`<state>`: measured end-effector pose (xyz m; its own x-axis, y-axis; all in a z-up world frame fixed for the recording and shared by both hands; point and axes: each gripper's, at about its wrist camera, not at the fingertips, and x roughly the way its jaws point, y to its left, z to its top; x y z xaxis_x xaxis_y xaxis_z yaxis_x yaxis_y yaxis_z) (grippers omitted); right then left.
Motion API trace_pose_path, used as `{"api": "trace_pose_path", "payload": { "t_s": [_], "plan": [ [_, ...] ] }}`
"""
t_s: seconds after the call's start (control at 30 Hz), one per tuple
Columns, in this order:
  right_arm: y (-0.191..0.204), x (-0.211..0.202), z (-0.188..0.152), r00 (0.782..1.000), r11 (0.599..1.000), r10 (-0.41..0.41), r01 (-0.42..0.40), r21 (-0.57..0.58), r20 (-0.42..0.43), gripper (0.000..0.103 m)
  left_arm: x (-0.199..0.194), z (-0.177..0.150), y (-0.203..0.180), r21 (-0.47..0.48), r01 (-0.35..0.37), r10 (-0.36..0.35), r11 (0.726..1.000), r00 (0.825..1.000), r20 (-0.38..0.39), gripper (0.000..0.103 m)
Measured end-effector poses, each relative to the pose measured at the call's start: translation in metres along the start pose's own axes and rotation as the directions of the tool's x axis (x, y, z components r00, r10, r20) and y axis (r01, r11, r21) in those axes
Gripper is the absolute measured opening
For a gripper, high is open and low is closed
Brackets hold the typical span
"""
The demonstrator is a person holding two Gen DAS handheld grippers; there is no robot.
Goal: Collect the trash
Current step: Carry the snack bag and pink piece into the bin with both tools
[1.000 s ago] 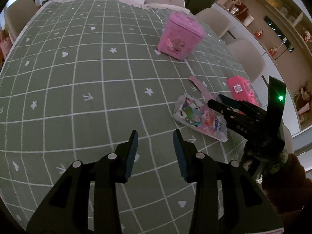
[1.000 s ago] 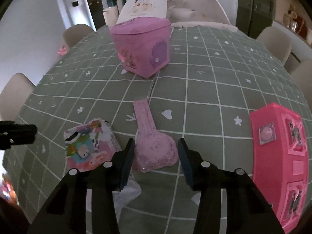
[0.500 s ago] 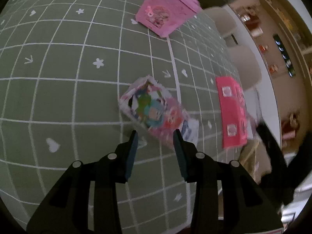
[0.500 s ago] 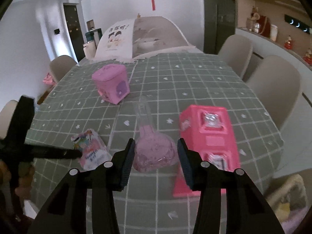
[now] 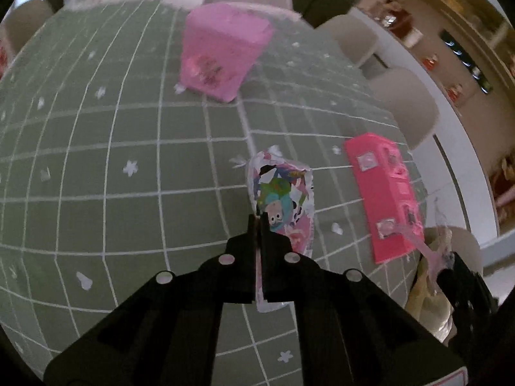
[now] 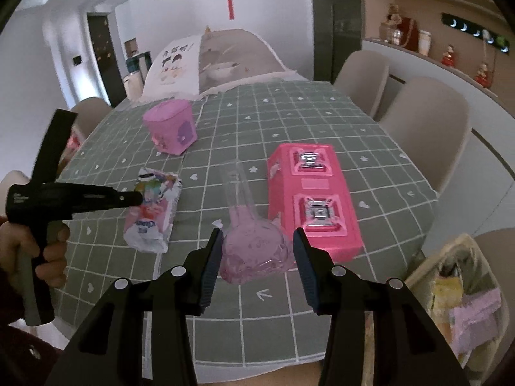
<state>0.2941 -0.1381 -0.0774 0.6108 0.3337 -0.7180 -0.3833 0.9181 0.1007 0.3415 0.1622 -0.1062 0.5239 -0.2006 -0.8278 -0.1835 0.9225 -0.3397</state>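
**Both grippers loaded, table edge**

Left gripper (image 5: 257,222): jaws pinched together on the near part of the cartoon-print wrapper (image 5: 283,199); wrapper's far end stands out past the fingertips, over the green checked tablecloth (image 5: 128,209) toward the near edge; whether it is lifted clear of the cloth, cannot tell.

Right gripper (image 6: 257,251): jaws at a middling gap, pads against both sides of the clear pink flask-shaped blister (image 6: 254,251); its neck points away toward the table's far end; held above the near edge.

Hot-pink toy box (image 6: 313,193) lies flat near the right edge; lilac carton (image 6: 170,128) stands further back, mid-table.

Bag of trash (image 6: 457,305) sits off the near right corner, below table level; a person's hand (image 6: 35,251) grips the left tool's handle.
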Motion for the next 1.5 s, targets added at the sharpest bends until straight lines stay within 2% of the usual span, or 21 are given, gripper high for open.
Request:
{"api": "trace_pose_path", "payload": {
  "t_s": [0.17,0.33,0.53,0.67,0.9,0.97,1.07,1.17,1.23,1.3,1.37,1.43,1.5],
  "plan": [
    [0.001,-0.01,-0.002,0.999,1.0,-0.018,0.018,0.022,0.031,0.042,-0.025,0.002,-0.016,0.107,0.038,-0.042,0.994,0.998,0.042,0.002],
    [0.0,-0.027,-0.002,0.995,0.997,-0.061,0.057,0.048,0.079,0.042,-0.039,0.01,-0.032,0.164,0.098,-0.109,0.982,0.992,0.059,0.002],
    [-0.011,-0.066,-0.003,0.975,0.985,-0.158,0.146,0.089,0.157,0.042,-0.049,0.02,-0.071,0.251,0.194,-0.213,0.948,0.976,0.051,0.002],
    [-0.032,-0.096,-0.009,0.953,0.967,-0.235,0.209,0.145,0.191,0.042,-0.044,0.019,-0.114,0.322,0.274,-0.289,0.906,0.957,-0.001,0.002],
    [-0.093,-0.154,-0.038,0.894,0.899,-0.401,0.342,0.274,0.198,0.042,-0.023,-0.008,-0.22,0.457,0.416,-0.392,0.786,0.907,-0.153,0.002],
    [-0.11,-0.169,-0.05,0.877,0.875,-0.441,0.374,0.306,0.188,0.042,-0.012,-0.022,-0.254,0.496,0.441,-0.399,0.748,0.896,-0.195,0.002],
    [-0.132,-0.186,-0.069,0.858,0.843,-0.484,0.404,0.353,0.172,0.042,0.008,-0.042,-0.298,0.517,0.482,-0.394,0.707,0.876,-0.279,0.002],
    [-0.151,-0.199,-0.085,0.845,0.817,-0.512,0.425,0.389,0.152,0.042,0.028,-0.06,-0.332,0.525,0.498,-0.367,0.69,0.866,-0.339,0.002],
    [-0.162,-0.203,-0.092,0.84,0.805,-0.524,0.435,0.403,0.139,0.042,0.036,-0.07,-0.35,0.546,0.496,-0.354,0.675,0.867,-0.349,0.002],
    [-0.174,-0.204,-0.096,0.841,0.799,-0.526,0.436,0.414,0.129,0.042,0.048,-0.079,-0.366,0.573,0.488,-0.334,0.658,0.871,-0.359,0.002],
    [-0.181,-0.201,-0.097,0.847,0.8,-0.517,0.427,0.421,0.123,0.042,0.058,-0.086,-0.376,0.573,0.497,-0.322,0.652,0.865,-0.384,0.003],
    [-0.19,-0.194,-0.099,0.859,0.807,-0.5,0.413,0.422,0.115,0.042,0.064,-0.089,-0.378,0.561,0.511,-0.325,0.651,0.856,-0.403,0.013],
    [-0.196,-0.187,-0.101,0.872,0.818,-0.477,0.394,0.418,0.11,0.042,0.064,-0.089,-0.374,0.557,0.515,-0.328,0.651,0.853,-0.405,0.028]
  ]
}}
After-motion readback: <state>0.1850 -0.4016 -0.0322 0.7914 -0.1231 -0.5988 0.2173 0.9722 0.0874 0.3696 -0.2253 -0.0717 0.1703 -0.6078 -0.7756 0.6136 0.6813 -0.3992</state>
